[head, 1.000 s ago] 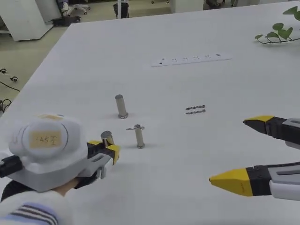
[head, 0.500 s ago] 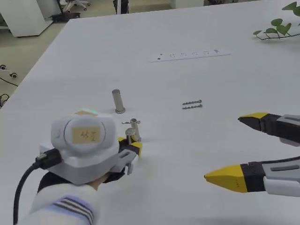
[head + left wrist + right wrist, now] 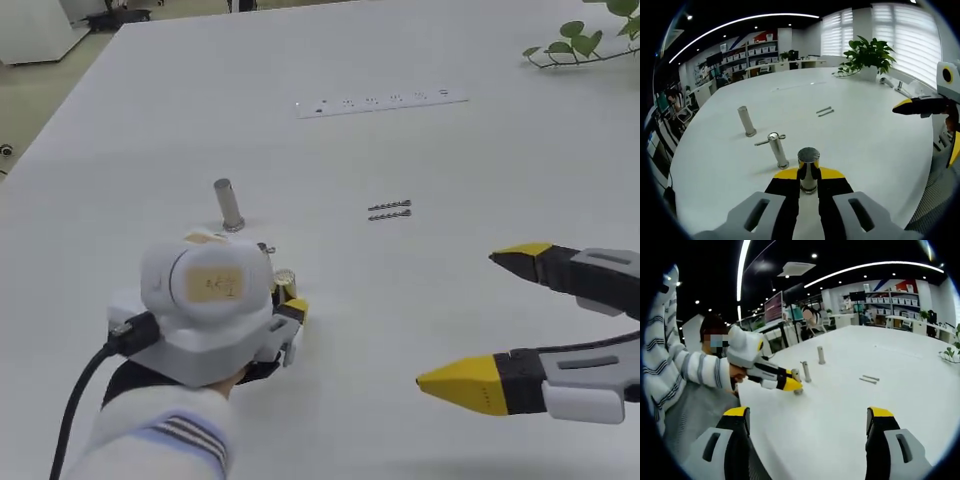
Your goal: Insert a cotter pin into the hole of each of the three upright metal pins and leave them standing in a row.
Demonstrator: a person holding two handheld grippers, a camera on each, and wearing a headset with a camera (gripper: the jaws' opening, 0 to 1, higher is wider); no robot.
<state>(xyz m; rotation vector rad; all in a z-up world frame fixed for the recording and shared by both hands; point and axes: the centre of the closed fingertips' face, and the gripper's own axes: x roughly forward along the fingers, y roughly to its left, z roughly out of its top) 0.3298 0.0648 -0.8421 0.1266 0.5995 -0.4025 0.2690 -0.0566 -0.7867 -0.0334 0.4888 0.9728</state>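
The left gripper point(image 3: 808, 176) sits low at the near left of the white surface point(image 3: 400, 300), a hand in a striped sleeve behind it. Its yellow-tipped jaws are closed on the near pin point(image 3: 808, 159), which stands upright between them. The right gripper point(image 3: 455, 318) hangs over the near right side, well apart from the pins, its jaws spread wide with nothing between them.

Just beyond the near pin stands the middle pin point(image 3: 776, 149), upright, with a cotter pin point(image 3: 765, 141) run crosswise through its top and sticking out to one side. Farther back and to the left stands the far pin point(image 3: 746, 120), also upright. The three form a loose diagonal row.

To the right of the far pin, two loose cotter pins point(image 3: 389, 210) lie side by side on the surface. Beyond them a white power strip point(image 3: 380, 101) lies flat, and leaves of a plant point(image 3: 580, 45) reach in at the far right corner.
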